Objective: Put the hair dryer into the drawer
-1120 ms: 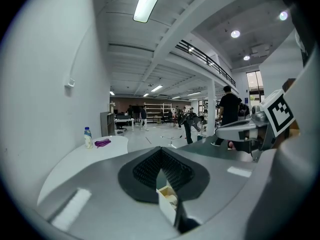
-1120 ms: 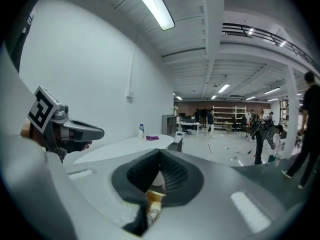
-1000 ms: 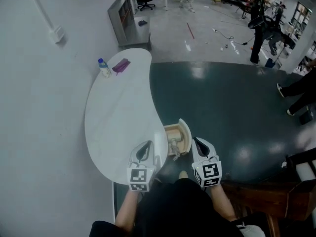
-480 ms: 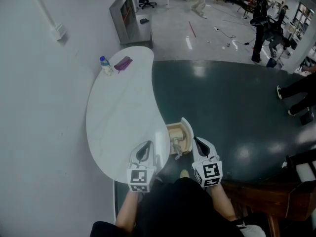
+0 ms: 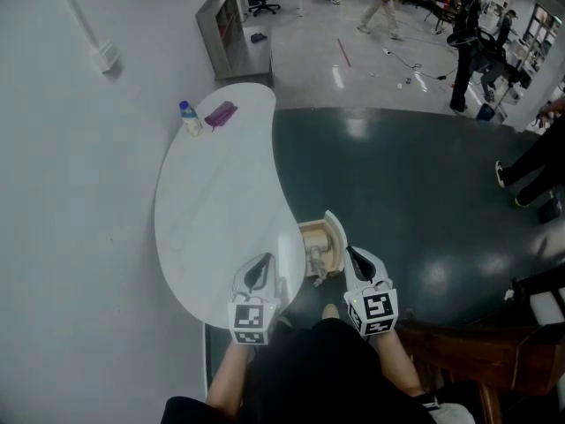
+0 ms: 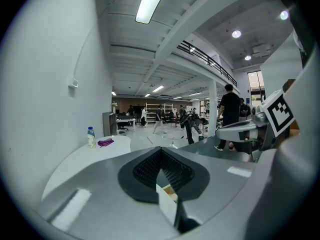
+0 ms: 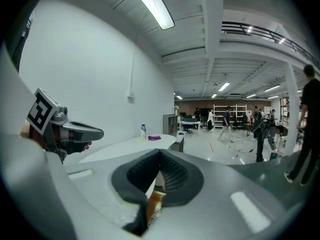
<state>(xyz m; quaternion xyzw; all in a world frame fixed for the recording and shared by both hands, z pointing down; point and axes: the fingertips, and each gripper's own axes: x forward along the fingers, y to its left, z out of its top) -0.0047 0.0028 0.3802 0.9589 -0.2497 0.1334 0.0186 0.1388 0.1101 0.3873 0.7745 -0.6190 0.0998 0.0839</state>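
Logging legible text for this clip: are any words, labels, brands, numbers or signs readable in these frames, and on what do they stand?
No text can be read in any view.
Label on the bottle: too small to read.
Square markers on the cubes of the left claw and right claw: black-and-white patterns only, no letters or digits.

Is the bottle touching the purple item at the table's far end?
Apart. The head view shows a strip of white table between the bottle and the purple item.
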